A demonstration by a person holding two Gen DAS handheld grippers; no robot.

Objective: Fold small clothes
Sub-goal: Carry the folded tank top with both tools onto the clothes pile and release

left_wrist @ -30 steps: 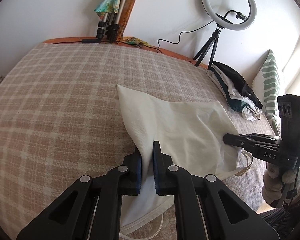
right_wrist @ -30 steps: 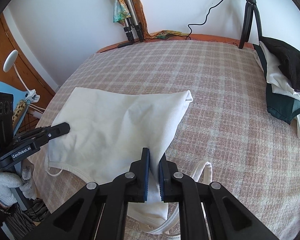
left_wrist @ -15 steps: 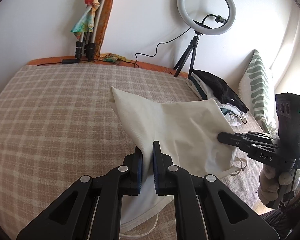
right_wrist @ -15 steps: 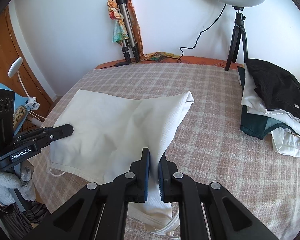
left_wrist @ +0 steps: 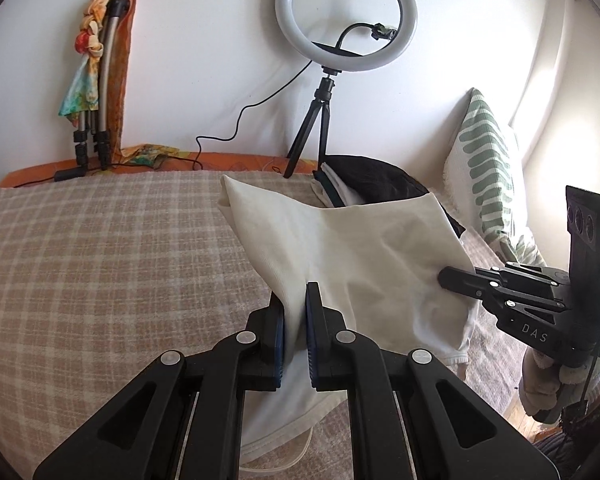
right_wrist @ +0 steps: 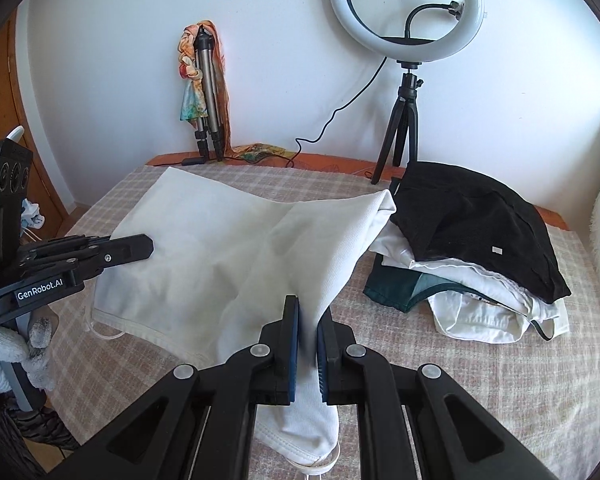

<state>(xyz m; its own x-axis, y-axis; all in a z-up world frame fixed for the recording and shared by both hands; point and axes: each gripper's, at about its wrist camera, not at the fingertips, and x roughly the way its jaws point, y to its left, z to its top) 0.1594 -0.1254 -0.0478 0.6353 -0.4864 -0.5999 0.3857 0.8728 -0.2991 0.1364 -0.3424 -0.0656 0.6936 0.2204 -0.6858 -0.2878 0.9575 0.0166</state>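
A cream-white small garment (left_wrist: 352, 248) (right_wrist: 228, 256) hangs stretched between my two grippers above the checked bedspread (left_wrist: 100, 264). My left gripper (left_wrist: 295, 308) is shut on its left side edge. My right gripper (right_wrist: 308, 320) is shut on its right side edge. Each gripper shows in the other's view, the right one (left_wrist: 456, 278) at the cloth's right and the left one (right_wrist: 140, 246) at its left. The waistband and a drawstring (right_wrist: 324, 464) dangle below the jaws. The far end of the cloth still rests on the bed.
A pile of black, white and dark green clothes (right_wrist: 472, 248) lies at the right of the bed. A ring light on a tripod (left_wrist: 346, 36) and a folded tripod with a scarf (left_wrist: 100, 80) stand at the wall. A striped pillow (left_wrist: 488, 176) leans far right.
Both grippers have risen with the garment, lifting most of it off the bedspread. The views now look more level toward the wall.
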